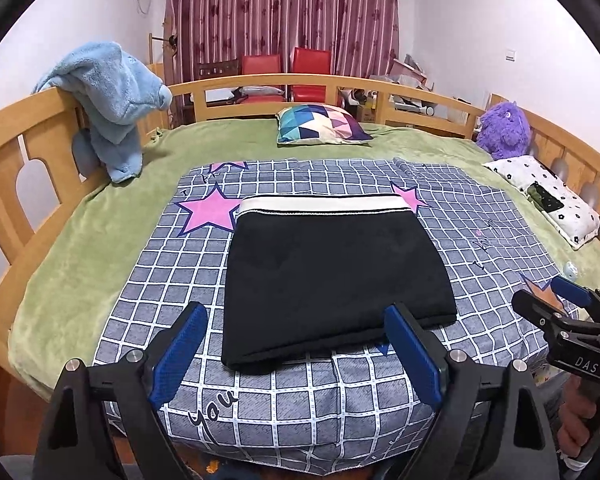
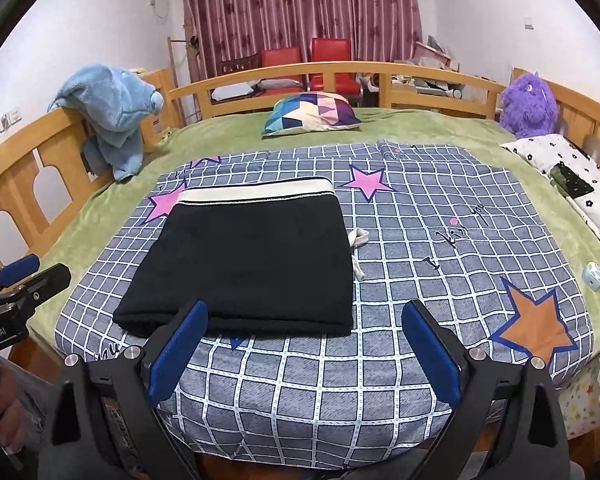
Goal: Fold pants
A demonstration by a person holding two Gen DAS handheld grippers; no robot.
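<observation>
Your black pants (image 1: 332, 276) lie folded into a flat rectangle, white waistband (image 1: 320, 203) farthest away, on the checked sheet (image 1: 300, 408). Your left hand-held gripper (image 1: 296, 356) and right hand-held gripper (image 2: 304, 354) gape wide, empty.

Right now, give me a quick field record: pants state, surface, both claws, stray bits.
pants: black pants folded into a compact rectangle, white waistband at the far edge
surface: checked star-print sheet over a green blanket
drawstring: white drawstring pokes out at the pants' right side
left claw: left claw open, holding nothing, near the pants' front edge
right claw: right claw open, holding nothing
fold status: looks done
</observation>
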